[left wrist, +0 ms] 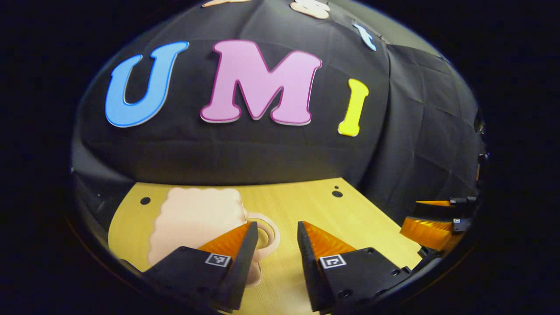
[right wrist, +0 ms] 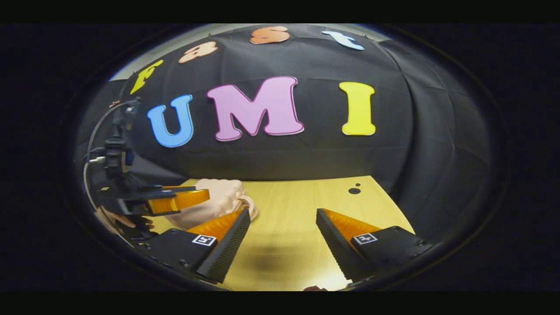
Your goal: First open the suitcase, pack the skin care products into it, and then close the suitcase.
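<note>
Pale pink scallop-edged suitcase lying closed on wooden table, both hand-held grippers' fingers apart

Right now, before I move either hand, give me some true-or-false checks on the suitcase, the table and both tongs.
1. The pink suitcase lies closed on the wooden table. True.
2. The left tongs are clamped on the suitcase handle. False: they stand open above it, gripping nothing.
3. The right tongs are open over bare table. True.
4. The suitcase is blue. False: it is pale pink.
</note>
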The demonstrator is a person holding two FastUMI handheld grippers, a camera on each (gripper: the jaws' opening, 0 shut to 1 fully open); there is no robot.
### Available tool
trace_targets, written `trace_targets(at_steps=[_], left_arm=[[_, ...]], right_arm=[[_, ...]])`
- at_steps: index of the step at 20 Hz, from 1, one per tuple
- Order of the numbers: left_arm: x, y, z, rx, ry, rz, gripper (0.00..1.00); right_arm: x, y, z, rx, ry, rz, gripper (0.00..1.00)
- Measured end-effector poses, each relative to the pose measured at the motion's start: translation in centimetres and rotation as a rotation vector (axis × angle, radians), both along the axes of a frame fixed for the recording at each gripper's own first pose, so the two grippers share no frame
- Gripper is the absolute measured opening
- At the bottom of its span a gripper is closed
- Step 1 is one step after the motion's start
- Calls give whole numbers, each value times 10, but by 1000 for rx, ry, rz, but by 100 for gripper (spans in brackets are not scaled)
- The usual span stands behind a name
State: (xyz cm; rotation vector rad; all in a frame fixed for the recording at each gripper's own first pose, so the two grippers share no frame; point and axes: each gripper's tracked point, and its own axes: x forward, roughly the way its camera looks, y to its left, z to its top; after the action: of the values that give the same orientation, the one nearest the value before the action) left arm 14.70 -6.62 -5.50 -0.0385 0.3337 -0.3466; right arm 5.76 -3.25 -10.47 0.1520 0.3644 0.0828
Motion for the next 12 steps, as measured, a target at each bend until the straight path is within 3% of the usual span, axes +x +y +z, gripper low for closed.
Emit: trace_targets(at_steps=[1,4,11,12], left_arm=[[-20,9,23,-13,-52,21,72],[-82,18,55,-12,-117,67,89],[-169,36,104,-101,-277,160,100],[-180,37,110,-114,-299,154,96]], right_arm=[[-8,8,12,-2,-26,6,97],[-35,29,47,-16,-116,14,97],[-105,67,111,-29,-289,40,97],[-112,68,114,-21,-301,32,97]])
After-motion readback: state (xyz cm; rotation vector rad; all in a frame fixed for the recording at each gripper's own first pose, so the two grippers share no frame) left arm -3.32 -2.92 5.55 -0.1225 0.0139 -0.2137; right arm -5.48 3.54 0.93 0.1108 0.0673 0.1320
